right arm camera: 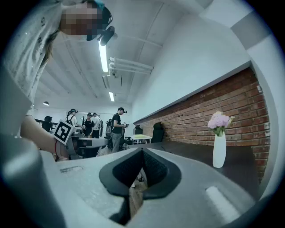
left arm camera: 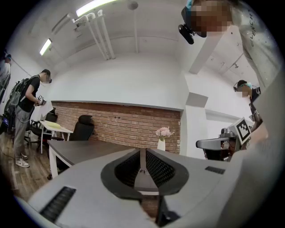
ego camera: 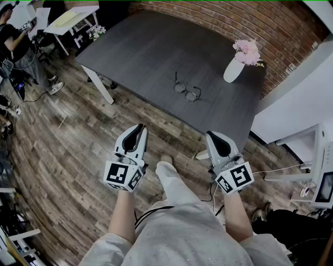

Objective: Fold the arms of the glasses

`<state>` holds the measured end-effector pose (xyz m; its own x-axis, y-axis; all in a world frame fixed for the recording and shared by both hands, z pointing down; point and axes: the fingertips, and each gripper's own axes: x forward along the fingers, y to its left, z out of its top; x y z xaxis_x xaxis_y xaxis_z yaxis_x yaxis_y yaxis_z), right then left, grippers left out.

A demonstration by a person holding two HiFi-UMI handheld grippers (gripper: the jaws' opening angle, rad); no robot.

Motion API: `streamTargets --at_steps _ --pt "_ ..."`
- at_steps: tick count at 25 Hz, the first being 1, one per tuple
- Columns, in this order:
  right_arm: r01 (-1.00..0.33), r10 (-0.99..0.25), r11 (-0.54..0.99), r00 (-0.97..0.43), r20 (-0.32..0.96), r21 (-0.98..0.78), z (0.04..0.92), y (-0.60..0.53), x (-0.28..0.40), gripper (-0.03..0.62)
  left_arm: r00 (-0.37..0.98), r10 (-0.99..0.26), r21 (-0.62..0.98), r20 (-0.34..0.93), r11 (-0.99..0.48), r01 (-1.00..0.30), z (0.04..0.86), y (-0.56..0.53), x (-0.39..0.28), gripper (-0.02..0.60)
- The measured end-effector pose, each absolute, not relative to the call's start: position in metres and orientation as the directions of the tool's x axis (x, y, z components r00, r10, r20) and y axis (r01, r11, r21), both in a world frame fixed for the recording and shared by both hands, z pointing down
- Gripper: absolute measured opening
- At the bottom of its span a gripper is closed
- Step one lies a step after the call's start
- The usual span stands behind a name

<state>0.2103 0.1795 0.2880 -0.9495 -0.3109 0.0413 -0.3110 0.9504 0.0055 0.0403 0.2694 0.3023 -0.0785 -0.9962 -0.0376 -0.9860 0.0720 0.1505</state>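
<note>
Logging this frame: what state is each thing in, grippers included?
glasses: lying on the table, arms apparently unfolded, untouched.
left gripper: shut, empty, short of the table.
right gripper: shut, empty, short of the table.
vase: upright on the table, holding pink flowers.

The table (ego camera: 151, 52) is showing a dark, smooth, matt top. Under it the floor (ego camera: 67, 150) is showing worn wood planks, and the far wall (ego camera: 229, 15) is showing rough brick. The vase (ego camera: 232, 71) is looking smooth white. The left gripper (ego camera: 140, 126) and right gripper (ego camera: 210, 134) are showing matt grey plastic.
</note>
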Motion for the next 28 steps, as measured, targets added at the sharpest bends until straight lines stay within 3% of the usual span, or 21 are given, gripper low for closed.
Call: streamTargets --at_steps 17,28 --pt "-0.401 -0.397 0.915 -0.913 0.088 -0.034 0.326 0.088 0.152 0.003 0.0 -1.0 0.167 0.002 0.0 -0.986 0.322 0.174 -0.024 0.037" --pt "-0.461 -0.446 0.886 -0.878 0.175 -0.054 0.365 0.026 0.117 0.077 0.152 -0.986 0.195 0.073 -0.135 -0.972 0.352 0.095 -0.042 0.037"
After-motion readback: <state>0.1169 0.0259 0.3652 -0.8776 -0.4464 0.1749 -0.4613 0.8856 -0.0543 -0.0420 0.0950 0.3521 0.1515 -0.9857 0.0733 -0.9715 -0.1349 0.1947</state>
